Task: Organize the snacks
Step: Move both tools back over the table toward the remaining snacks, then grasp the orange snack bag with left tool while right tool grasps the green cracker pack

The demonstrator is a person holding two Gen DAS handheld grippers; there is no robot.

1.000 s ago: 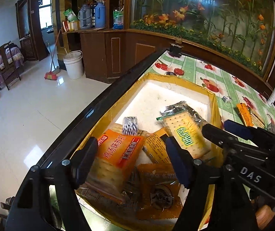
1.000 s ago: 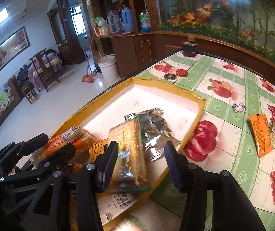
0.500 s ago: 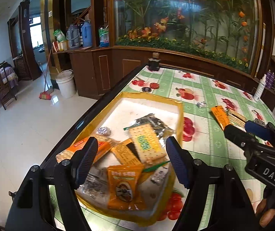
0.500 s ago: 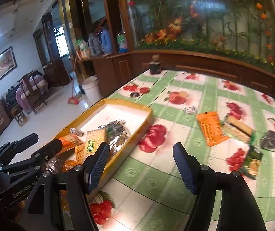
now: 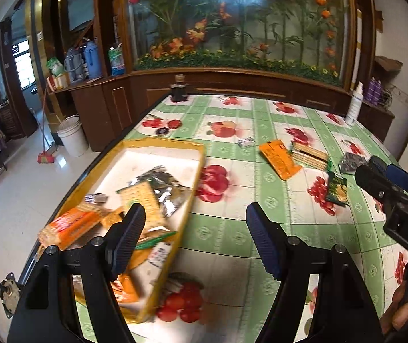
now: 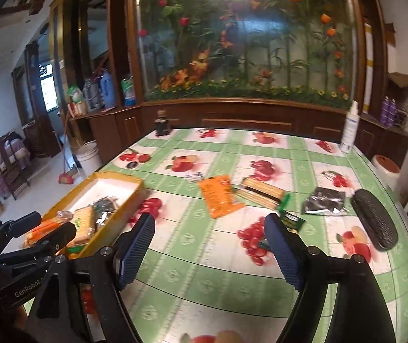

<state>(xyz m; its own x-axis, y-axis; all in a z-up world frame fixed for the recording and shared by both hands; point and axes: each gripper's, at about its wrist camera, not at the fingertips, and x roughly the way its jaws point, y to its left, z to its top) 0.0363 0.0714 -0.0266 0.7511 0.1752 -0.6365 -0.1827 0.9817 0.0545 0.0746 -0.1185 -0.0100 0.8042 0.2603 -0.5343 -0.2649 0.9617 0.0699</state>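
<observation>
A yellow-rimmed box (image 5: 195, 171) (image 6: 124, 181) at the table's left edge holds several snack packs, among them a cracker pack (image 5: 144, 200) and an orange pack (image 5: 69, 225). Loose on the tablecloth lie an orange packet (image 5: 279, 158) (image 6: 219, 195), a cracker sleeve (image 5: 309, 155) (image 6: 262, 193), a dark green packet (image 5: 336, 190) (image 6: 292, 221) and a silver-black packet (image 6: 323, 200). My left gripper (image 5: 195, 234) hangs open above the box's right rim, nothing between its fingers. My right gripper (image 6: 209, 245) is over bare cloth short of the loose packets, its jaws opening and empty.
A black textured case (image 6: 373, 220) lies at the table's right edge. A white spray bottle (image 6: 349, 127) and a dark jar (image 6: 161, 127) stand at the far edge against a wooden cabinet. A small wrapped sweet (image 6: 194, 175) lies beyond the orange packet. Floor drops off left of the box.
Both grippers have pulled back and risen from the box and swung right over the tablecloth. The right gripper let go of the cracker pack in the box and widened.
</observation>
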